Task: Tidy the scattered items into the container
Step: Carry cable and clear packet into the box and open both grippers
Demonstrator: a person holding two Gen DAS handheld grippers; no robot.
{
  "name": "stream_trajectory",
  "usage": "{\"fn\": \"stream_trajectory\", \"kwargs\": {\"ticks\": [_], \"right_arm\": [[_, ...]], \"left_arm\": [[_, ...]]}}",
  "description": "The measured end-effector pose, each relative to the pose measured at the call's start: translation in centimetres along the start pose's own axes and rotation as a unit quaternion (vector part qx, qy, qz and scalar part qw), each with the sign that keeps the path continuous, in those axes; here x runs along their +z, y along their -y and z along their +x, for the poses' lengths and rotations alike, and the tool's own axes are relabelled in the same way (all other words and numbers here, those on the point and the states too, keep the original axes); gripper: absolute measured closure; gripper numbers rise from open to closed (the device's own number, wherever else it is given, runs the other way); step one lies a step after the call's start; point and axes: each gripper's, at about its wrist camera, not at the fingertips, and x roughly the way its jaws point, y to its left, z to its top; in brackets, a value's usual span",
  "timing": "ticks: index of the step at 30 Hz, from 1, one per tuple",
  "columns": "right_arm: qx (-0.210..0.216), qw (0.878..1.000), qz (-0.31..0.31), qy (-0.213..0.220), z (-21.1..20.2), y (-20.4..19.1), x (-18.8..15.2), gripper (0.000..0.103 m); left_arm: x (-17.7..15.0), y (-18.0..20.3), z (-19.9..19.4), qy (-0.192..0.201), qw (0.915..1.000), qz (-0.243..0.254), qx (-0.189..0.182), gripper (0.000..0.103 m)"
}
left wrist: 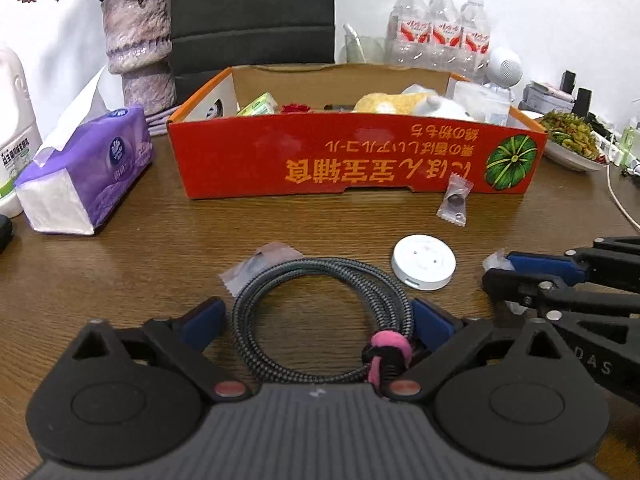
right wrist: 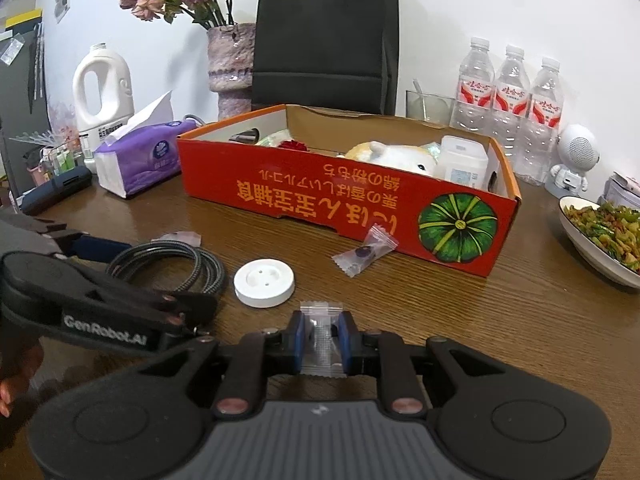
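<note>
The red cardboard box stands on the wooden table with a plush toy, a white tub and small packets inside. In front of it lie a coiled grey braided cable with a pink tie, a white round disc, and a clear-wrapped candy leaning on the box. A second wrapped candy lies partly under the coil. My left gripper straddles the coil; its right pad touches the cable and a small gap shows at the left pad. My right gripper is shut on a clear-wrapped candy just above the table.
A purple tissue pack, a white jug and a flower vase stand at the left. Water bottles, a white robot-shaped speaker and a plate of food crowd the right. A black bag stands behind the box.
</note>
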Motion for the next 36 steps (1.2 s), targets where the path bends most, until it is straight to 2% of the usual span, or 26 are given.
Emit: {"fn": "stream_trajectory", "kwargs": {"ticks": [8,14,25,32,36], "right_arm": [[0.005,1.0,0.013,0.015,-0.6,0.1,0.3,0.086],[0.013,0.999,0.011,0.039,-1.2,-0.7,2.0,0.086],[0.011,0.995,0.025,0.1,-0.8,-1.3,7.9,0.086],[-0.008,0.992,0.044,0.116,1.2,-0.4,11.1,0.086],[-0.017,0.992,0.058,0.114,3.3,0.8,12.8,0.086]], "left_arm": [[-0.6,-0.4,-1.0,0.018,0.9998,-0.01,-0.005,0.015],[0.2,-1.4,-2.8,0.046,0.9986,-0.023,-0.011,0.015],[5.4,-3.9,-4.2,0.111,0.9929,-0.038,-0.018,0.014],[9.4,-4.7,-2.8,0.147,0.9876,-0.046,-0.029,0.014],[11.5,-5.2,-0.7,0.16,0.9847,-0.06,-0.034,0.014]]}}
